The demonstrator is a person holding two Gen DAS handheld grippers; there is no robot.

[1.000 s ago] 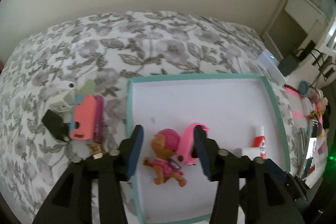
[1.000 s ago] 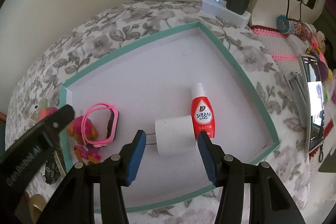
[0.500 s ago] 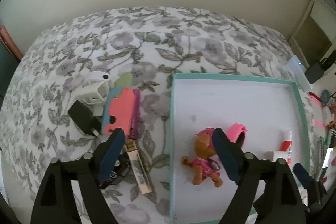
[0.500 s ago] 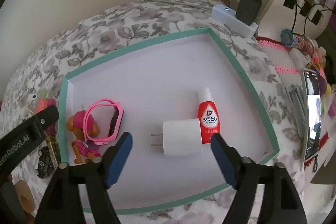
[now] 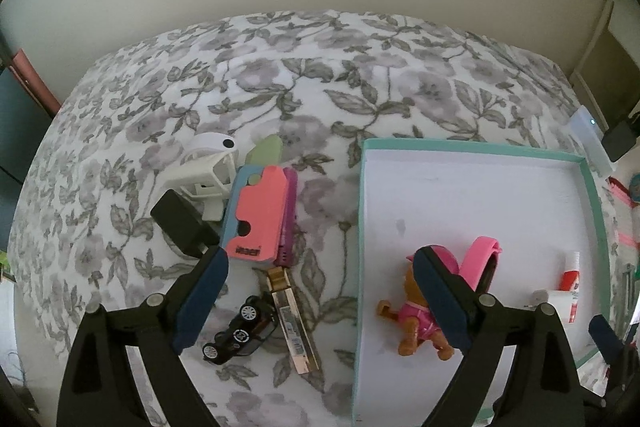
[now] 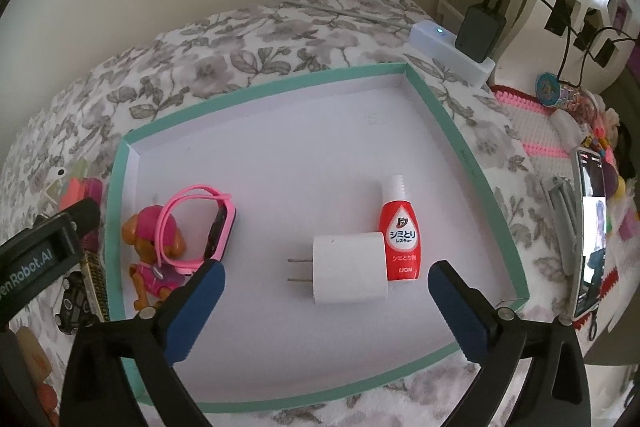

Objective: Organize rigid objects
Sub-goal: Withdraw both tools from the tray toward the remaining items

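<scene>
The left claw (image 5: pixel 320 301) is swinging away from the teal tray (image 5: pixel 592 187), jaws spread and empty. Four items lying inside; the toy car (image 5: pixel 240 331) below it and more waiting. The right claw (image 6: pixel 326 309) is hovering wide open over the white charger (image 6: pixel 350 269).

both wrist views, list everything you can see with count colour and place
box: 1, teal rim, white inside, on the floral bedspread
toy pup: 1, pink and brown, box's left side
watch: 1, pink, against the pup
charger plug: 1, white, box middle
bottle: 1, red, touching the plug
phone cases: stack, coral on top, left of box
toy car: 1, black, near left tongs
black adapter: 1, beside cases
left tongs: open
right tongs: open
</scene>
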